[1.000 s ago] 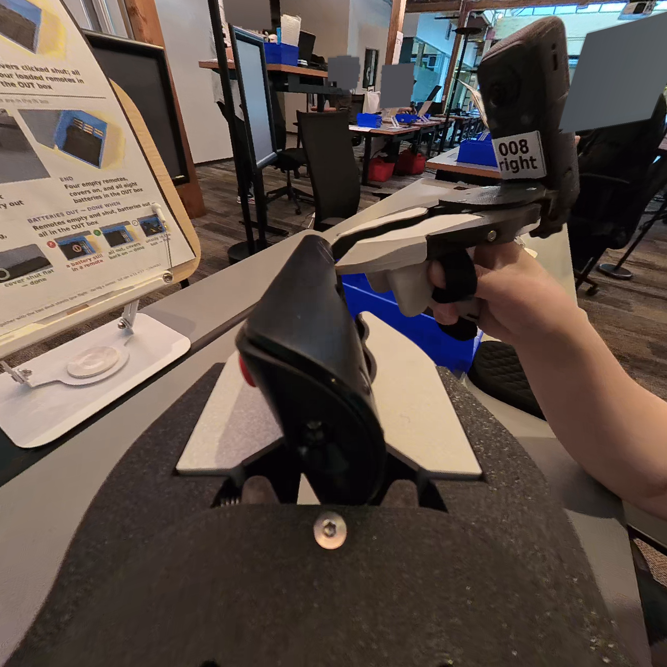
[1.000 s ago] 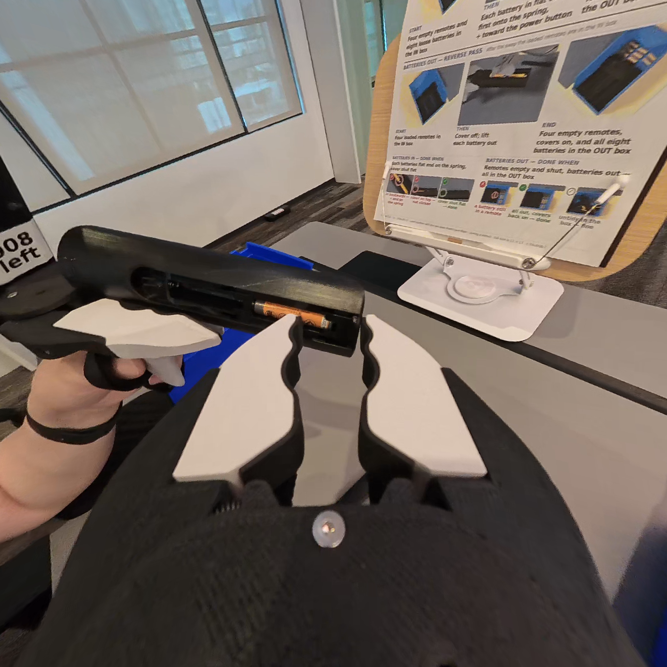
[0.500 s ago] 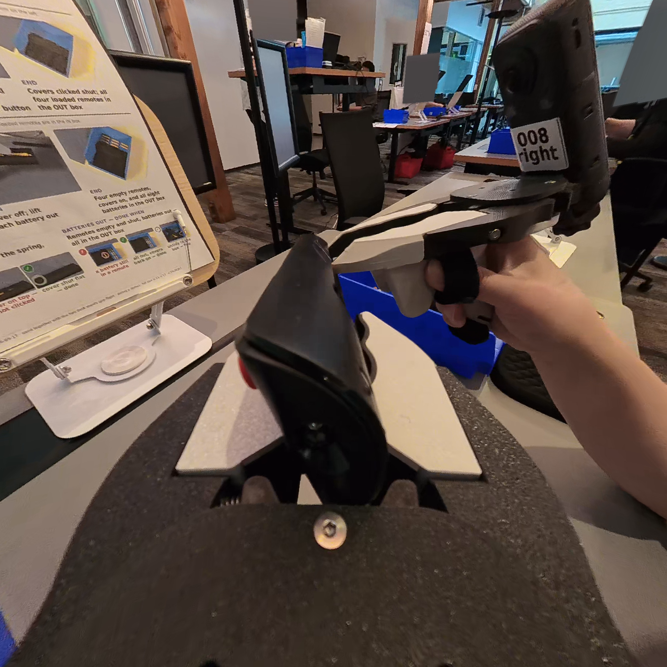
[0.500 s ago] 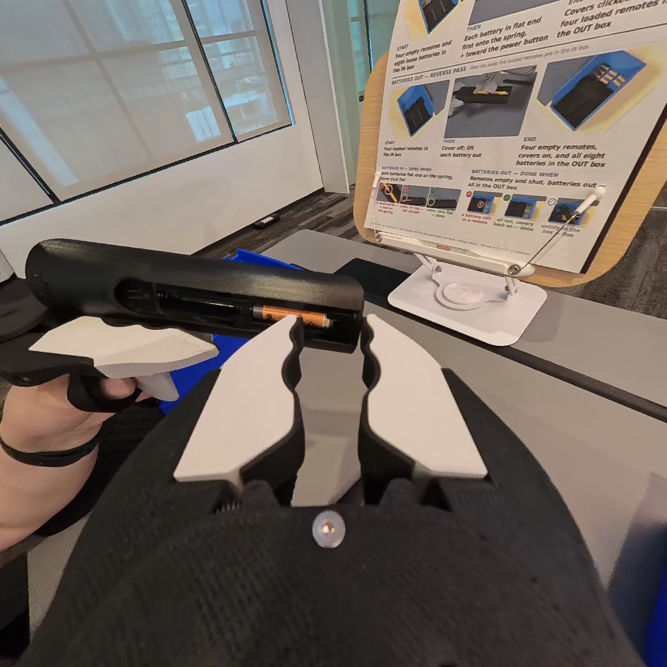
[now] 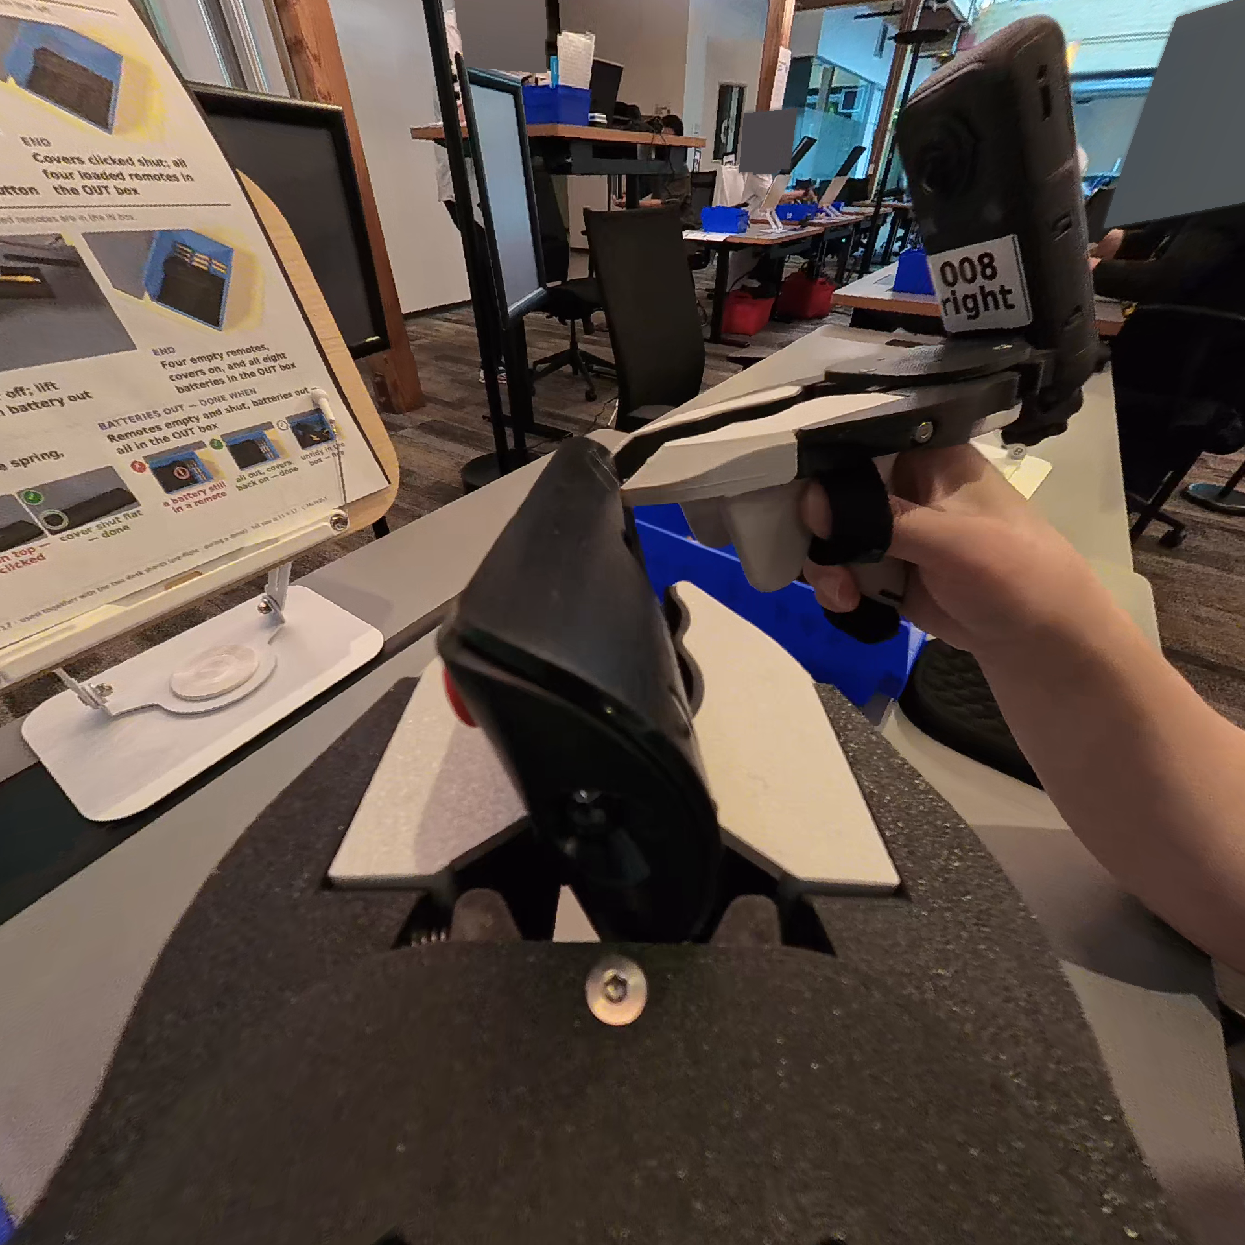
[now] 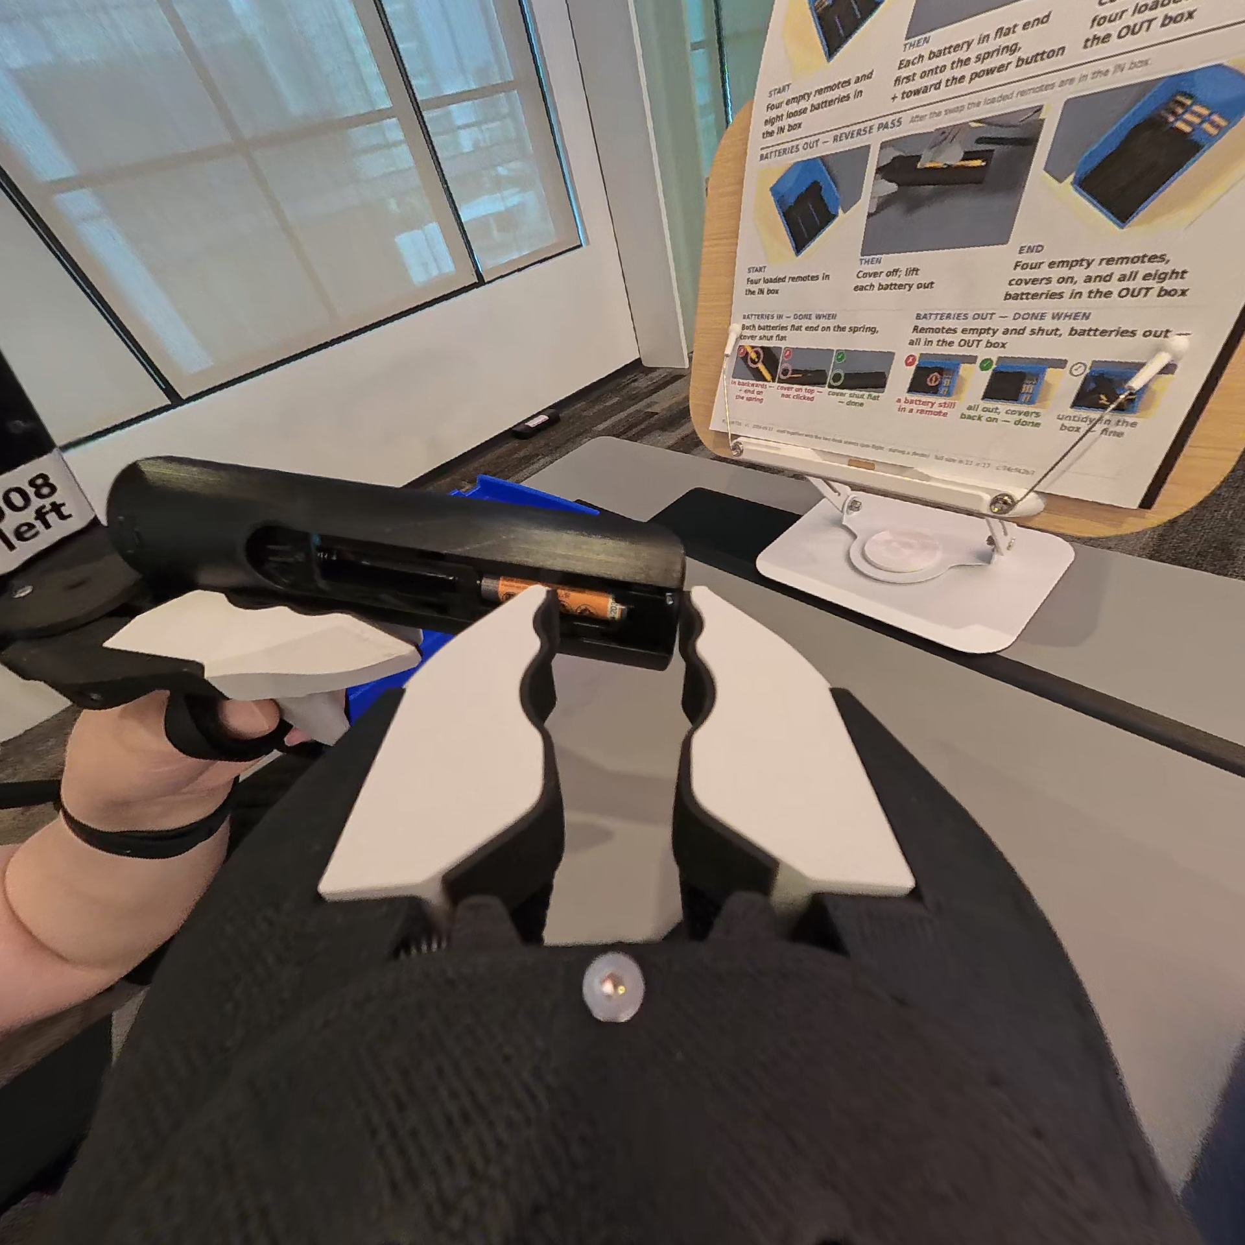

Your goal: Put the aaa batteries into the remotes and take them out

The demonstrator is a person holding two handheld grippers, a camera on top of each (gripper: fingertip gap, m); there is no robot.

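Above the grey table point(image 6: 1010, 727), the left claw point(image 5: 593, 626) clamped the rigid, light remote point(image 6: 377, 539) mid-air, cover off, while the right claw point(image 6: 616, 606), part-open and empty, flanked the small, likely slippery battery point(image 6: 572, 596), best pinched mid-barrel.

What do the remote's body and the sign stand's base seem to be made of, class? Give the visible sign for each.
Remote: probably moulded plastic, black and matte, with a soft sheen and fine streaks along its rounded edge.

Stand base: looks like thin sheet metal with a smooth white coat, judging by its flat plate, crisp rounded corners and screwed bracket; rigid plastic cannot be ruled out.
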